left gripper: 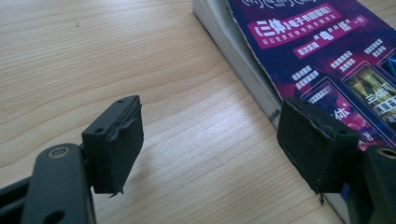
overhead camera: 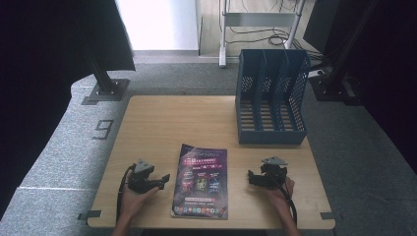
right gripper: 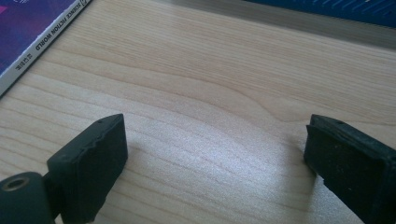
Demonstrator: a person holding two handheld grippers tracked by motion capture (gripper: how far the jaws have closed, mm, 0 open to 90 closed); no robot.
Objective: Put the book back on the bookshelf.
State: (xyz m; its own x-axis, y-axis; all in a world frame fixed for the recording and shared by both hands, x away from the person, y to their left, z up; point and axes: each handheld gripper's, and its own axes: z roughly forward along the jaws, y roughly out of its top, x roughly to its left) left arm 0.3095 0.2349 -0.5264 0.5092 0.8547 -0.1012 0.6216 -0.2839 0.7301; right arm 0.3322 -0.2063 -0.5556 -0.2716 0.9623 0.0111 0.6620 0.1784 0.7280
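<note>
My left claw [overhead camera: 164, 178] and right claw [overhead camera: 252, 177], both spread and empty, flank the flat magazine [overhead camera: 201, 181], probably ready to lift it toward the file rack [overhead camera: 270, 98].

Pale wood surface [overhead camera: 162, 123] on grey speckled floor [overhead camera: 69, 147]. Black curtains [overhead camera: 34, 59] at both sides. Bright white wall panel [overhead camera: 157, 24] behind; cables [overhead camera: 255, 34] trailing near a metal stand [overhead camera: 223, 34].

The left hand-held gripper [overhead camera: 162, 179] and right hand-held gripper [overhead camera: 252, 178] are black, each topped by a grey three-cornered plate and trailing a black cable. Their jaws are blocky, with worn, ragged-edged black pads and small screw holes. Both forearms are bare, without sleeves.
</note>
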